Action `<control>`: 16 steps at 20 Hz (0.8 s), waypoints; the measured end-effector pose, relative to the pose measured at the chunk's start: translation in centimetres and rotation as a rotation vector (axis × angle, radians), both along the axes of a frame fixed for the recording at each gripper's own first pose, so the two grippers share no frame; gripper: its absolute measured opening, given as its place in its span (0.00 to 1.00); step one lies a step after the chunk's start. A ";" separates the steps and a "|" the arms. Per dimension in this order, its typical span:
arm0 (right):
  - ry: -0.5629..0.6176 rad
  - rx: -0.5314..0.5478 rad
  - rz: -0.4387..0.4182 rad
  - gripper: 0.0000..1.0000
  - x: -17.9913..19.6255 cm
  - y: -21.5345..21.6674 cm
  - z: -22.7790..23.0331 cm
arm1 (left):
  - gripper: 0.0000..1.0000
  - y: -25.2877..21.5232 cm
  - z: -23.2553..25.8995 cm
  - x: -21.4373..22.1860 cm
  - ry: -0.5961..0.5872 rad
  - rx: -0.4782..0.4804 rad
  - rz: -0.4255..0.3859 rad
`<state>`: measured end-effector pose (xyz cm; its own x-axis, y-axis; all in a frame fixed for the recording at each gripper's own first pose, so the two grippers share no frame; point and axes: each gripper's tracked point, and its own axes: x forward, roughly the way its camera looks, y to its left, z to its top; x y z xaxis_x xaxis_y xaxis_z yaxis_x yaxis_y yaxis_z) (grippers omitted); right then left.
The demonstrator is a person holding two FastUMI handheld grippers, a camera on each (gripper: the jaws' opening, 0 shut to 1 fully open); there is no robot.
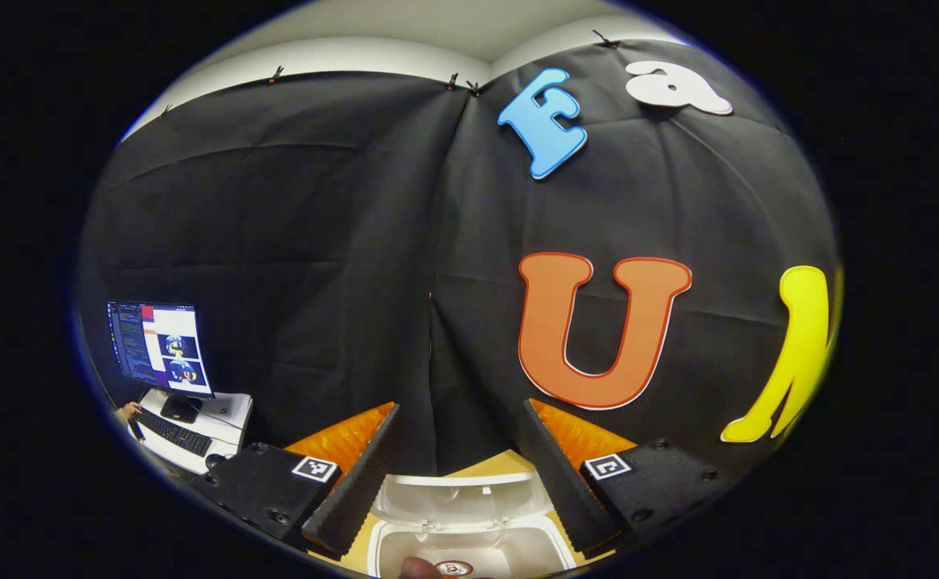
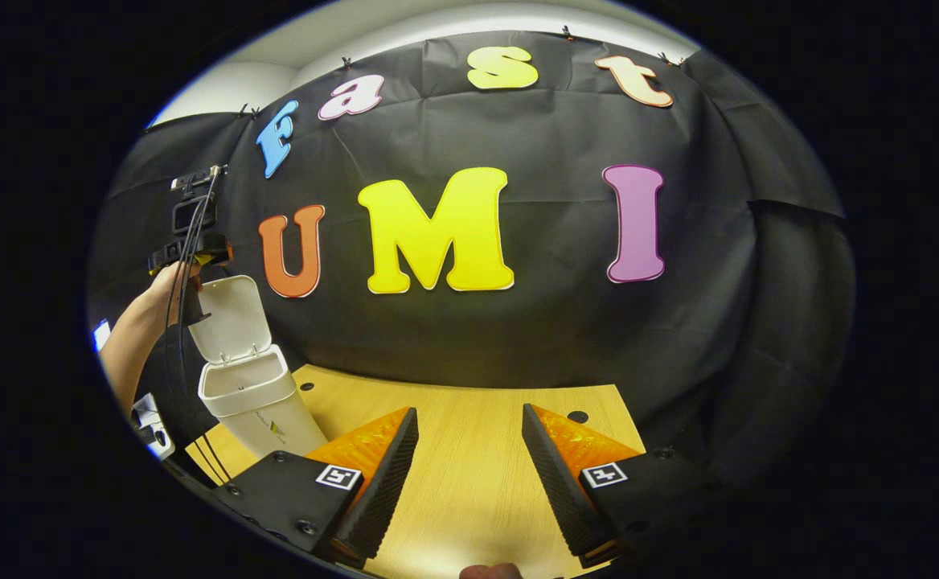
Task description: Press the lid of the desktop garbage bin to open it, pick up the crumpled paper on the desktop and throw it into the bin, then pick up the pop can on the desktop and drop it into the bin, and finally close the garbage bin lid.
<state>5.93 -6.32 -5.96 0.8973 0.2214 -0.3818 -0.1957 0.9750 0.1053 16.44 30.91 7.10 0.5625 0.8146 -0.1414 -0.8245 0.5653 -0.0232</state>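
My left gripper (image 1: 461, 406) hangs open straight above the white desktop bin (image 1: 389, 540), with nothing between its fingers. The bin's lid (image 1: 457, 492) stands swung up at the back. Down inside the bin lies the red and white top of a pop can (image 1: 454, 568). In the right gripper view the same bin (image 2: 254, 394) stands at the table's far left with its lid (image 2: 232, 318) raised. A hand holds the left gripper (image 2: 190, 251) just above that lid. My right gripper (image 2: 470, 410) is open over bare wood, well to the right of the bin.
The wooden table (image 2: 469, 490) ends at the black cloth wall behind, with two small dark holes (image 2: 576, 416) near its back edge. Off to the far left stand a monitor (image 1: 160, 346) and keyboard (image 1: 172, 433) on a white desk.
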 end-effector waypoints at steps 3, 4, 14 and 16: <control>0.004 -0.004 0.001 0.84 0.0 0.1 -0.1 | 0.95 0.3 0.2 0.7 0.023 0.020 0.004; 0.006 -0.005 0.000 0.84 -0.1 0.1 -0.1 | 0.95 0.4 -0.2 0.7 0.031 0.019 0.008; 0.010 0.029 -0.020 0.84 -0.7 -1.4 -0.3 | 0.94 -1.4 -3.2 -0.5 0.078 -0.084 0.035; 0.011 0.038 -0.019 0.84 -0.8 -1.8 -0.4 | 0.94 -2.8 -3.6 -1.0 0.077 -0.085 0.033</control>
